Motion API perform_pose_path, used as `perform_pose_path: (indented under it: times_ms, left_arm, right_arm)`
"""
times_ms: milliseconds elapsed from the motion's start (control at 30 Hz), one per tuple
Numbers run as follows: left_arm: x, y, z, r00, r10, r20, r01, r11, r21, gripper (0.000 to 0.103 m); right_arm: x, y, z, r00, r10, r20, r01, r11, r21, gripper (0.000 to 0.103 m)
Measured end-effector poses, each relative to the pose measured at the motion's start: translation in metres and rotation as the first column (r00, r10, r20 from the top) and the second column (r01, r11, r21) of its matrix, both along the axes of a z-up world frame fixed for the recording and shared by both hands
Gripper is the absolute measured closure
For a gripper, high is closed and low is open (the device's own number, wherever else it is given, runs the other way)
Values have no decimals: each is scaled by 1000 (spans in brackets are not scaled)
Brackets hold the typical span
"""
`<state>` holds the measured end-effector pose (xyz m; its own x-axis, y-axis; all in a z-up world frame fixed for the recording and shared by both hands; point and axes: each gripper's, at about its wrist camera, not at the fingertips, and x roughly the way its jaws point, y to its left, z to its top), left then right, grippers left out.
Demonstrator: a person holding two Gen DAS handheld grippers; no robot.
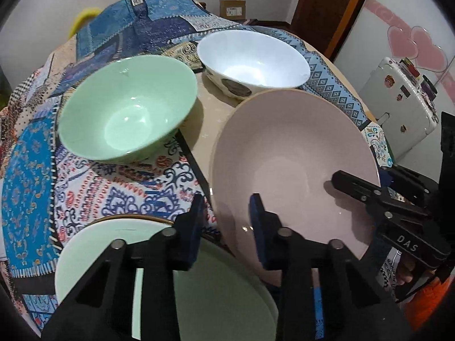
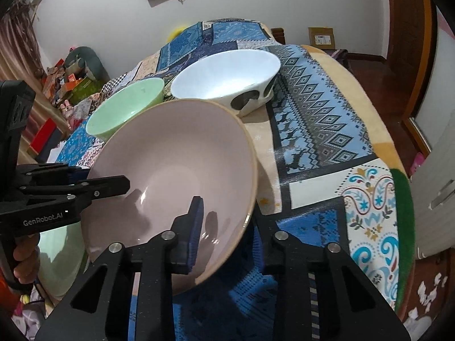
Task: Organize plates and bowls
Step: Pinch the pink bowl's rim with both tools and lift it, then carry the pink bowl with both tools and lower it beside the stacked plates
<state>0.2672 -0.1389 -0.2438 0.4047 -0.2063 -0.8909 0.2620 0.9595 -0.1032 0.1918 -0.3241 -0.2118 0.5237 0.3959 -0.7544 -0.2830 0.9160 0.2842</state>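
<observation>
Bowls and plates sit on a round table [image 2: 355, 65] covered with patchwork patterned cloth [image 1: 34, 176]. Far left stands a smooth, glossy green bowl [image 1: 128, 108], empty; right of it a white bowl [image 1: 253, 59] with dark patches outside, also empty. Near left lie pale green plates [image 1: 93, 250], stacked, the top one gold-rimmed. A wide, matte pink bowl [image 1: 290, 153] with a tan rim is tilted above the table, nothing in it. The left gripper [image 1: 226, 227] is clenched on its left rim, one finger inside, one outside. The right gripper [image 2: 227, 230] is clamped on its right rim likewise.
</observation>
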Motion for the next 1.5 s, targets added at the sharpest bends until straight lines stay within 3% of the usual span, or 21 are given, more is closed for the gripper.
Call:
perform_pose_path:
  times_ms: [133,567,1000,1500]
  left_arm:
    - [1,-4,-4,1000,-14,-11,14,1000,-17,81]
    - [-7,-4,5,1000,-15,7,15,1000,-17,82]
    - [-42,11,51,996,0,94,4,999,-45,82]
    - [-96,74,94,980,94,175,-85,995,-53,82]
  right_arm:
    - [3,2,0,1000,1,-3,-1,1000,-8,76]
    - [-3,4,13,1000,-27,12,27,1000,-16,77]
    - [-24,20,49,995,-5,104,7,1000,-15,77]
    - [-46,82,74,979,95,180,-95,995,-12,77]
